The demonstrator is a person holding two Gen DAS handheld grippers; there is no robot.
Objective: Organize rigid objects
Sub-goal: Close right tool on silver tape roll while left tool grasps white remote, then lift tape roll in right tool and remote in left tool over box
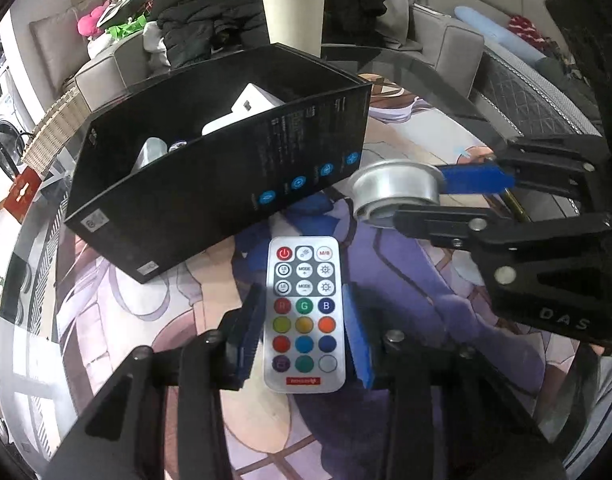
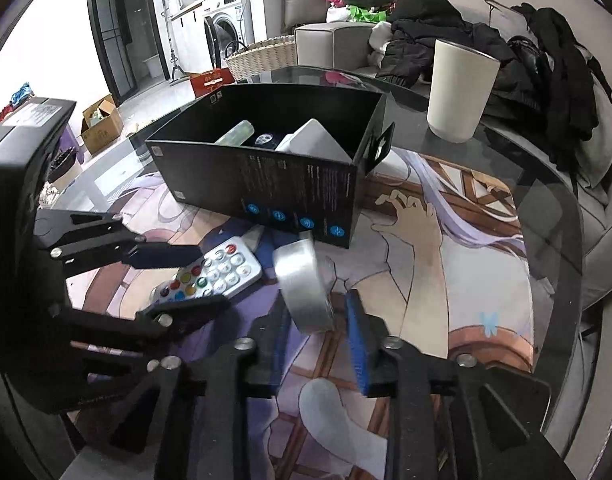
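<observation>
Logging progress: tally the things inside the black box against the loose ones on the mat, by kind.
Inside the black box:
White box: 1
Clear bottle: 1
Dark round item: 1
On the mat:
Remote: 1
Silver tin: 1
Total: 5

Both grippers are matte black plastic linkages, pinned with round silver screws at the joints. Left gripper (image 1: 303, 334) has ribbed blue pads (image 1: 356, 336); right gripper (image 2: 316, 344) has the same blue pads (image 2: 356, 344), and "DAS" lettering on its body.
</observation>
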